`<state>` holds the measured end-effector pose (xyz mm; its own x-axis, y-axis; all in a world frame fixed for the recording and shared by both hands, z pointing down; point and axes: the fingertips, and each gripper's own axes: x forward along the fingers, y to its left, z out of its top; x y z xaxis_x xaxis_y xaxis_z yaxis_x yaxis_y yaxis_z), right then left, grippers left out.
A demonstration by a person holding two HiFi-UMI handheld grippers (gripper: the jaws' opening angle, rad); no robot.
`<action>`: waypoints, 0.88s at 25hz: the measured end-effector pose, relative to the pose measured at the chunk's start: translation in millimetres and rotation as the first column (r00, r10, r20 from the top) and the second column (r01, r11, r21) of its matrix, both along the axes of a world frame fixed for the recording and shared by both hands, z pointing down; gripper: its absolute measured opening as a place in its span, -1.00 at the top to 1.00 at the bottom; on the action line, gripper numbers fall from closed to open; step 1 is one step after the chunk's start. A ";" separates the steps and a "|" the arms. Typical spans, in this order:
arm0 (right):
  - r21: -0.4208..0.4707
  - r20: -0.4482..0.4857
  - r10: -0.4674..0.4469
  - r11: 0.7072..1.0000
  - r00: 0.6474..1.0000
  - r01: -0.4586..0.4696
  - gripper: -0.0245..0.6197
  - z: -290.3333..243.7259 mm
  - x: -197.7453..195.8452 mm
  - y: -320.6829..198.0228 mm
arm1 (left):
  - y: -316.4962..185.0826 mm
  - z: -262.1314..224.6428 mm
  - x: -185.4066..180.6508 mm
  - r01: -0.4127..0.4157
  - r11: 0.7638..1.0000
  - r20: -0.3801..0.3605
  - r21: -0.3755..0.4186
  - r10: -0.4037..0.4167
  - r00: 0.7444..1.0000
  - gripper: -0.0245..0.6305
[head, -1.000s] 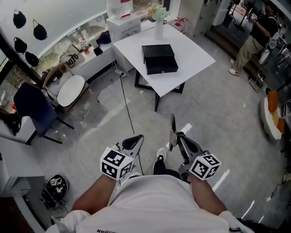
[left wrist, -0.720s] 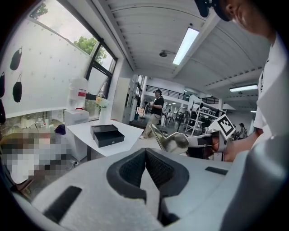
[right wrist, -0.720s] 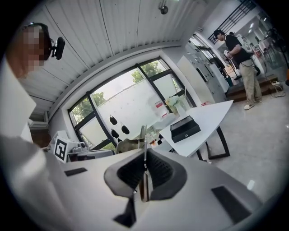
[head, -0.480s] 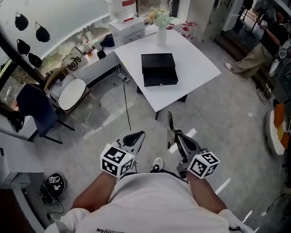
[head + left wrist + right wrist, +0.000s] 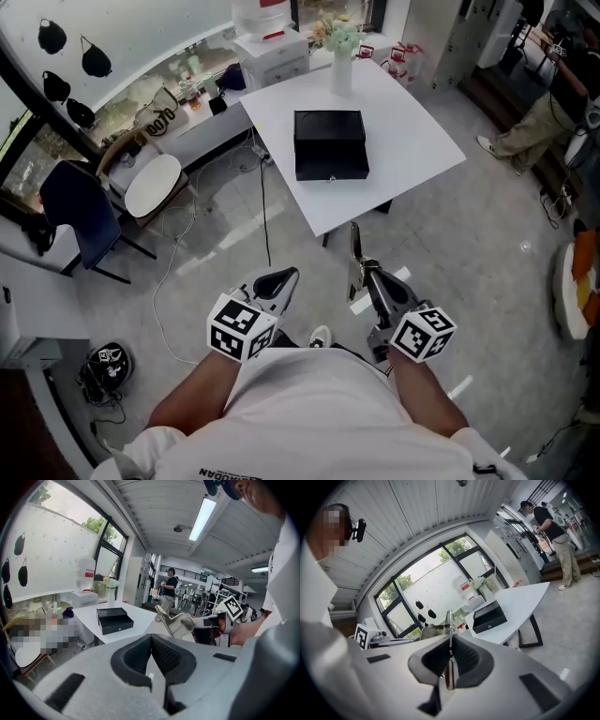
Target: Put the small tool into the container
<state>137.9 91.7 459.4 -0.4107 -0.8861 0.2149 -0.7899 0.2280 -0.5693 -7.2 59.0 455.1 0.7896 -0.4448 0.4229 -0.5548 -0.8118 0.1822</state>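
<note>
A thin, flat metal tool [image 5: 355, 246] is clamped between the closed jaws of the right gripper [image 5: 368, 279], the left gripper [image 5: 277, 282] is seen closed on nothing, and the black container [image 5: 330, 142] is set well ahead on a white table [image 5: 417, 131].

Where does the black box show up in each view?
Head view: box upper centre, on the white table.
Left gripper view: box left of centre, on the table.
Right gripper view: box right of centre, on the table.
Shared landmark: the white table under it.
</note>
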 end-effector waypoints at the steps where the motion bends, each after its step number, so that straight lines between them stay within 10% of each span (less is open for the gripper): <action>1: -0.002 0.001 -0.003 1.000 1.000 0.003 0.90 0.7 0.8 -1.1 | -0.3 1.5 0.2 0.003 1.000 0.003 -0.004 -0.003 1.000 0.90; 22: -0.043 -0.047 0.010 0.999 0.999 -0.012 0.90 15.2 7.2 -76.7 | -85.1 8.6 23.7 -0.073 0.997 -0.011 -0.017 0.073 0.997 0.90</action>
